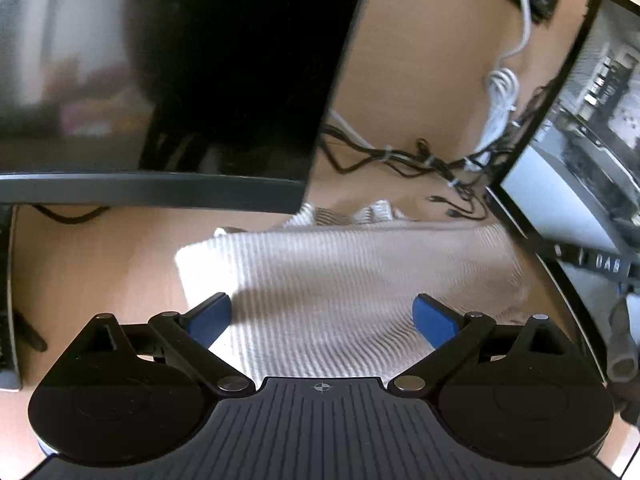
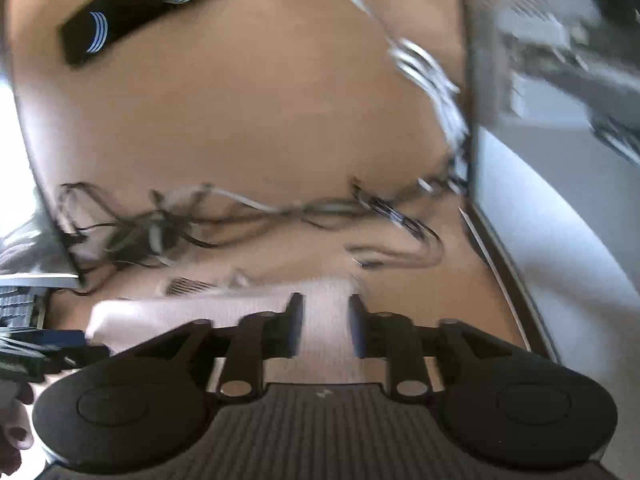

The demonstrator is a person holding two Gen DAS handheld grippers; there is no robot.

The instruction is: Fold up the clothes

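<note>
Sweater [image 1: 352, 280]: the ribbed knit in front of you is cream-white, with fine parallel ridges that read as pale stripes; in shade it turns beige
Left gripper [image 1: 322, 318]: your fingers are black with blue pads [image 1: 212, 316]; the body below is dark grey with raised ribbing
Right gripper [image 2: 325, 326]: black linkages; dark grey ribbed body; blurred
Desk [image 1: 420, 60]: warm light-tan wood tone, plain
Monitor [image 1: 180, 80]: black screen, dark grey lower bezel
Cables [image 1: 400, 156]: mostly black, tangled; one bundled cord [image 1: 500, 92] is white
Black bar [image 2: 120, 20]: you see thin blue-white curved stripes on it
</note>
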